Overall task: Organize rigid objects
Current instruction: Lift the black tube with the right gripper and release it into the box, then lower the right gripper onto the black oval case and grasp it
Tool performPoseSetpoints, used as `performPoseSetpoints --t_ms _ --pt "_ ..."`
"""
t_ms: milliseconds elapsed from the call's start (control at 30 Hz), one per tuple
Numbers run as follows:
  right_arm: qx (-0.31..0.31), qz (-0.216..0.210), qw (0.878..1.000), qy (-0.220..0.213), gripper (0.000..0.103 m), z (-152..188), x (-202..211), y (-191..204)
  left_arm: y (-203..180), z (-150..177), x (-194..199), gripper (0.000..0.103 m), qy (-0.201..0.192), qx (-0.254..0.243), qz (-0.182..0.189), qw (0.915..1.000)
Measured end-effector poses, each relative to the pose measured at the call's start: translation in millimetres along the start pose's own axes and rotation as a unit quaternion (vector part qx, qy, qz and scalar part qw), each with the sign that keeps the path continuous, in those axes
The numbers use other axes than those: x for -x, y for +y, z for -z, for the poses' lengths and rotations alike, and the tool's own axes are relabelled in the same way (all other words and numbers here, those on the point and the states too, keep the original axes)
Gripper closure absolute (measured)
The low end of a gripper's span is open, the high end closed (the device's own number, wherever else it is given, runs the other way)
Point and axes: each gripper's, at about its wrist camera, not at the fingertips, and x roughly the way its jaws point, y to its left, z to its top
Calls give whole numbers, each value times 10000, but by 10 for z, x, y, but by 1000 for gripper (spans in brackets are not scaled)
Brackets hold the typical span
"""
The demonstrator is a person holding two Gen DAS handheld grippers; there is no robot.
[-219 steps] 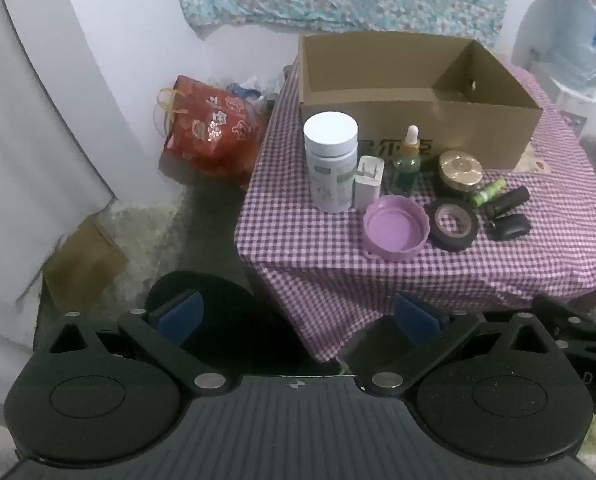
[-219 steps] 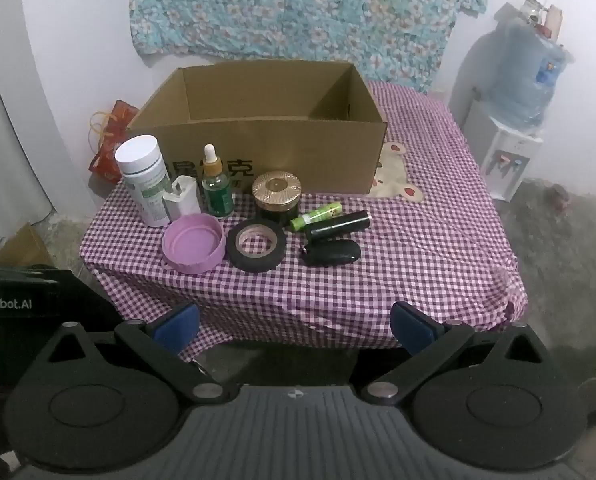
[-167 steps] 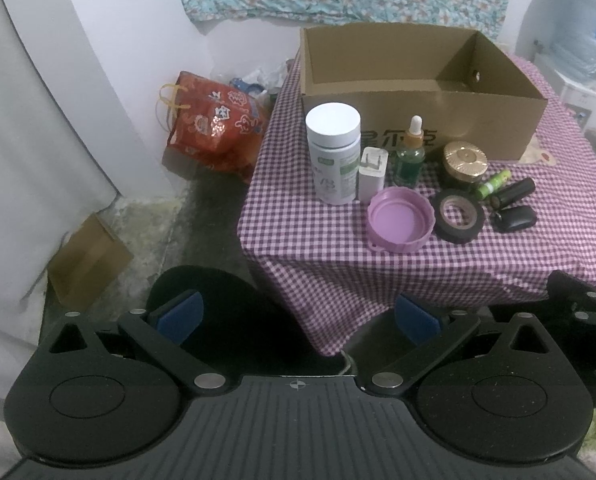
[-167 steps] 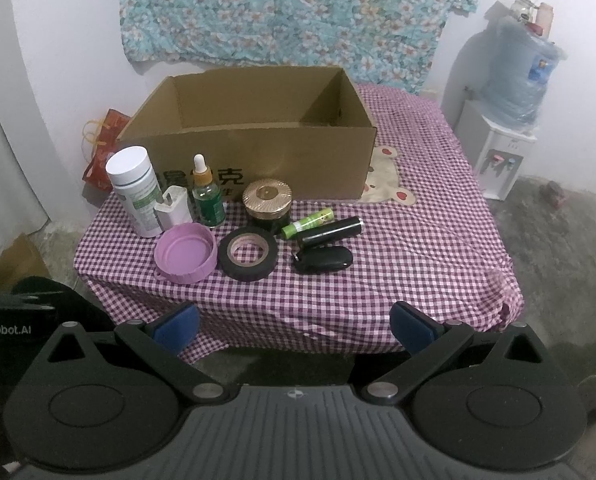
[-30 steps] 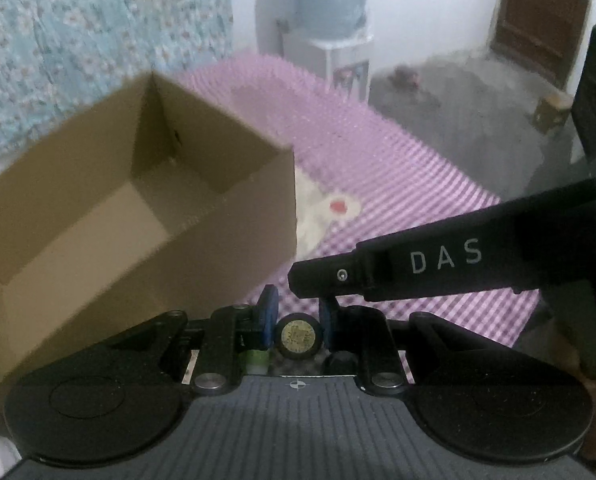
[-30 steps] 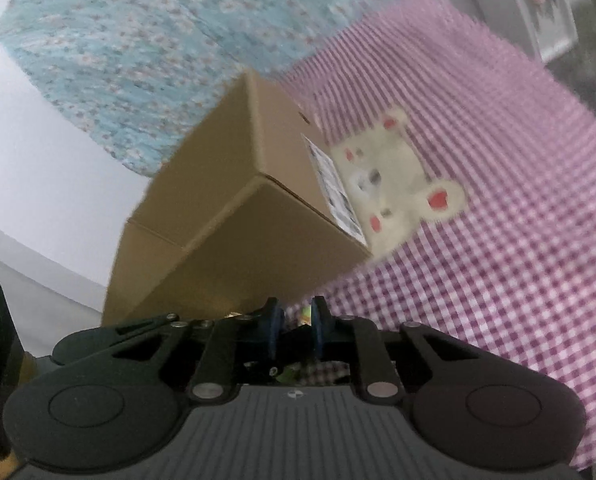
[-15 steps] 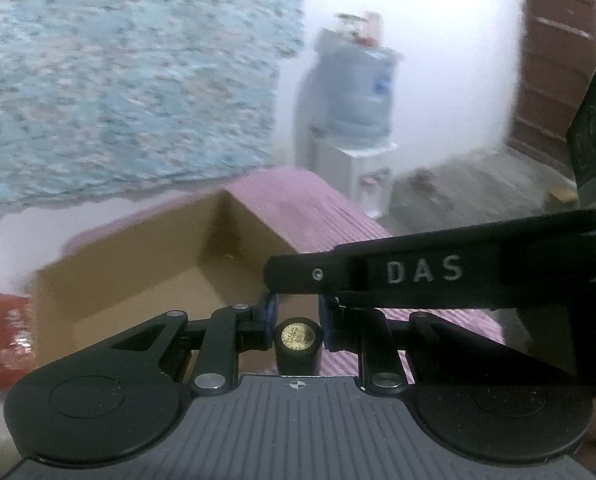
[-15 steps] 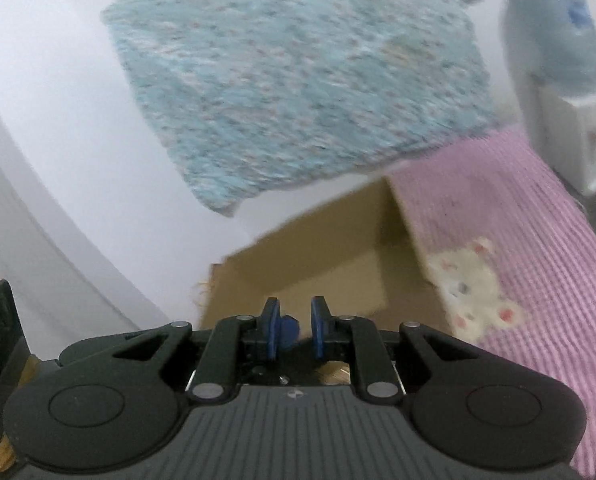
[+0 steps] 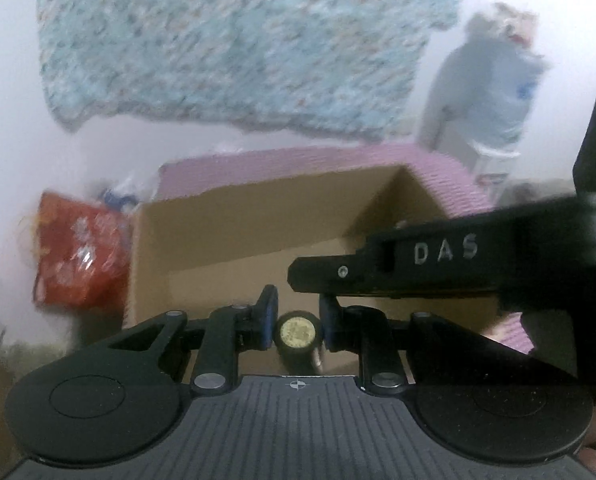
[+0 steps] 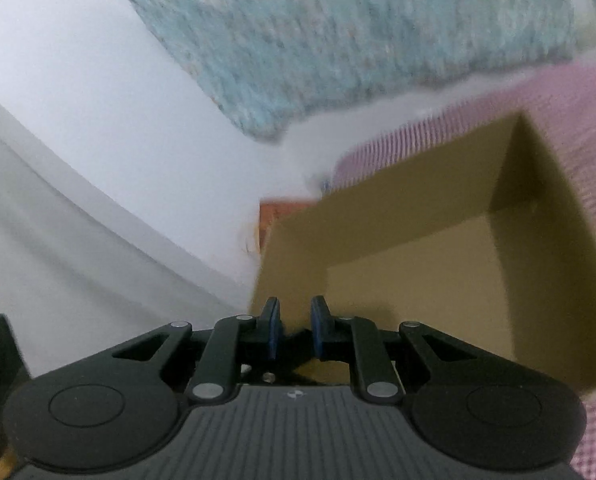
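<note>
My left gripper (image 9: 297, 302) is shut on a black tube (image 9: 298, 330) with a gold end cap that faces the camera. It hangs over the near wall of the open cardboard box (image 9: 238, 232), whose inside looks bare. The black body of the right gripper (image 9: 438, 268) crosses the left wrist view at the right, just above the box. In the right wrist view, my right gripper (image 10: 294, 314) has its blue pads (image 10: 273, 328) close together above the box (image 10: 418, 220). A dark thing shows low between them; what it is stays hidden.
The box stands on a purple checked tablecloth (image 9: 298, 164). A red bag (image 9: 78, 256) lies on the floor left of the table. A water dispenser (image 9: 494, 92) stands at the back right. A floral cloth (image 9: 238, 40) hangs on the white wall.
Both grippers have risen from the table and swung over the box's open top. The left wrist has rolled level. The tube has stayed in the left grip.
</note>
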Motion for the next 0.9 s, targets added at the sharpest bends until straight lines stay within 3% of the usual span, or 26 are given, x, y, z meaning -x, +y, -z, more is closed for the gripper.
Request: performPoseSetpoints --t_ms 167,467,600,900 --pt "-464 -108 9971 600 85 -204 -484 -137 234 -55 -318 82 467 266 -334 9980" --pt "-494 100 9936 1009 83 -136 -778 -179 350 34 -450 82 1017 86 -780 9917" --pt "-513 182 9927 1075 83 -110 -825 -191 395 41 -453 81 983 160 -952 9905" --pt "-578 173 9955 732 83 -136 -527 -183 444 -15 -192 71 652 451 -878 9930"
